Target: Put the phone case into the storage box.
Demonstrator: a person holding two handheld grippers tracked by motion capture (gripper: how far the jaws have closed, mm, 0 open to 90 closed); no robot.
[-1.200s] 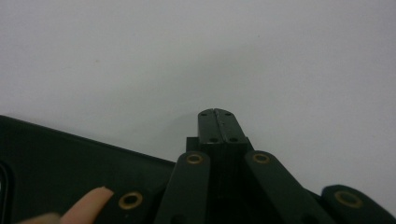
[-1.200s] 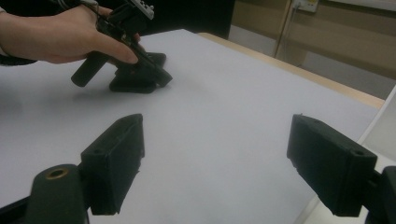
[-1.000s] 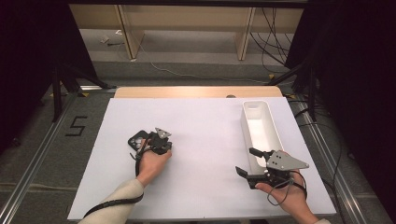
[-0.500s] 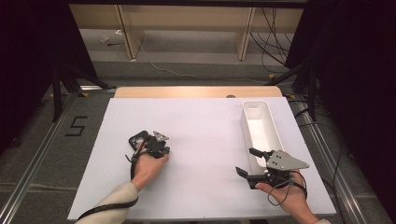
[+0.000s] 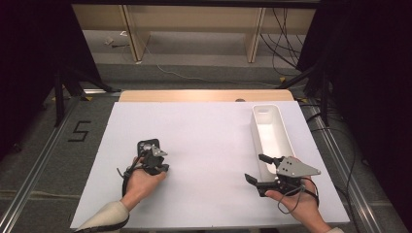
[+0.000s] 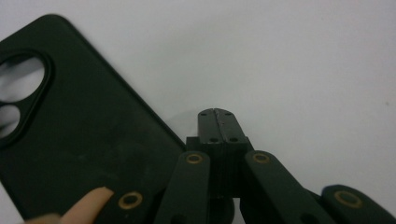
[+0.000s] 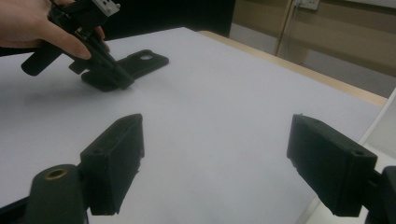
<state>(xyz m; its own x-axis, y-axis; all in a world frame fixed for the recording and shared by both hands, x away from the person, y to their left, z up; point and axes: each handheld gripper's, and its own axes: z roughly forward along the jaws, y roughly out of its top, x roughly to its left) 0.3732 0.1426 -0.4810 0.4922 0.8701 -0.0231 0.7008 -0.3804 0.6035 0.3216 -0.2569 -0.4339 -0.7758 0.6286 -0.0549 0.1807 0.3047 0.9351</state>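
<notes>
A phone case (image 5: pixel 147 145) lay flat on the table (image 5: pixel 209 131), left of centre. The left gripper (image 5: pixel 156 154) sat just beside its near edge, jaws together. A bin (image 5: pixel 272 133) stood lengthwise along the table's right side. The right gripper (image 5: pixel 257 169) hovered at the bin's near end, jaws apart, well right of the case.

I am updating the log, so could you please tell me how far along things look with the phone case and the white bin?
Nothing looks done: the white bin sits empty. In hand: the left gripper, fingers closed together and gripping nothing, rests on the table beside the black phone case, which lies flat. The right gripper waits open near the bin. Left, judging by the layout: probably grasping the case and moving it to the bin.
</notes>
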